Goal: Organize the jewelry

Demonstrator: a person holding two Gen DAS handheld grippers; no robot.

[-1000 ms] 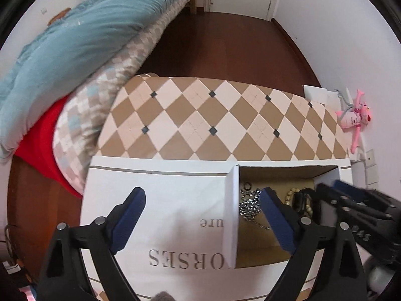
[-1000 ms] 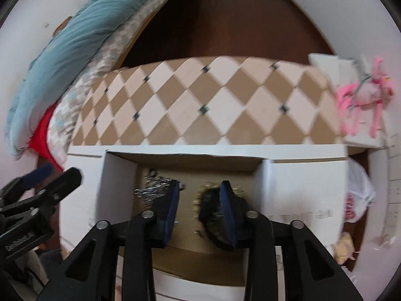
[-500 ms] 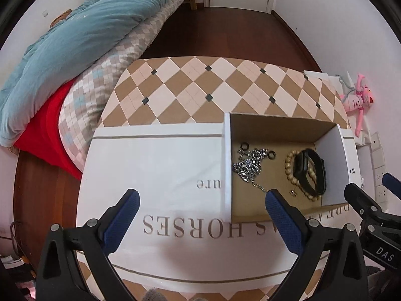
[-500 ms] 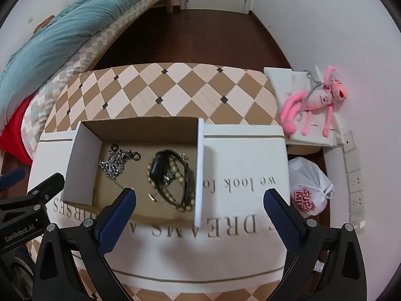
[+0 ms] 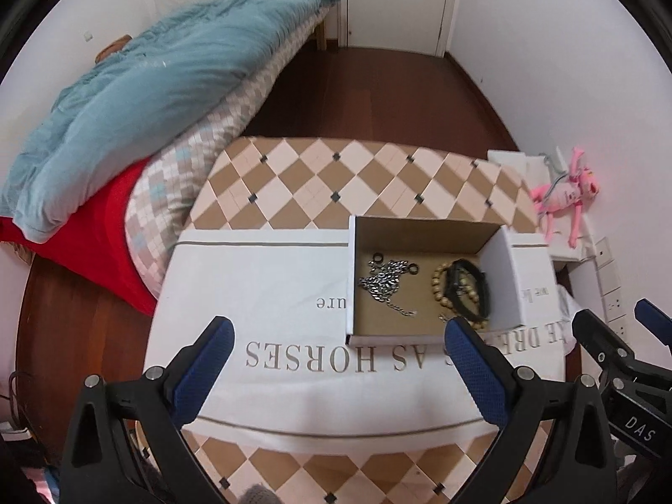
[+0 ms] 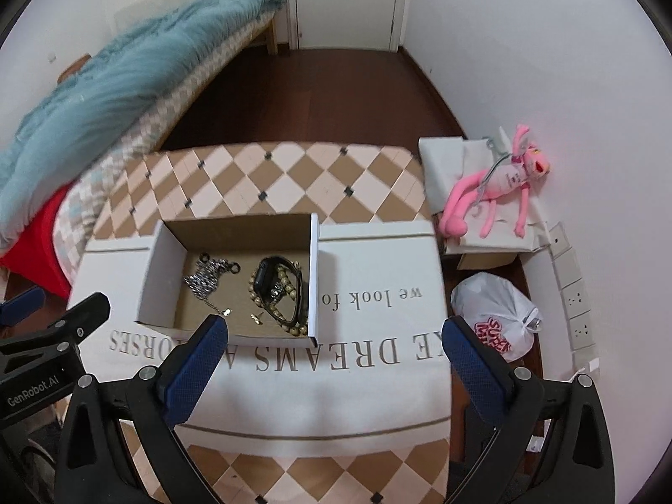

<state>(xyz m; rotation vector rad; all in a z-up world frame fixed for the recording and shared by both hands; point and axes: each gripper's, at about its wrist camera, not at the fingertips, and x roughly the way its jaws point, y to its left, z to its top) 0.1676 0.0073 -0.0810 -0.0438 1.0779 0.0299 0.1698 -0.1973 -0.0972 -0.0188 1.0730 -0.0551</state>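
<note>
Both grippers, left and right, hovering near the box, fingers spread wide, gripping nothing, chain and bracelets lying inside box.

Open cardboard box, white outside and brown inside, resting on white printed cloth. Inside, lying flat on the floor: tangled silver chain with small black rings on the left; beaded bracelet of pale tan beads on the right, overlapped by a black watch-like band. Small gold-coloured piece near the box's front wall.
</note>
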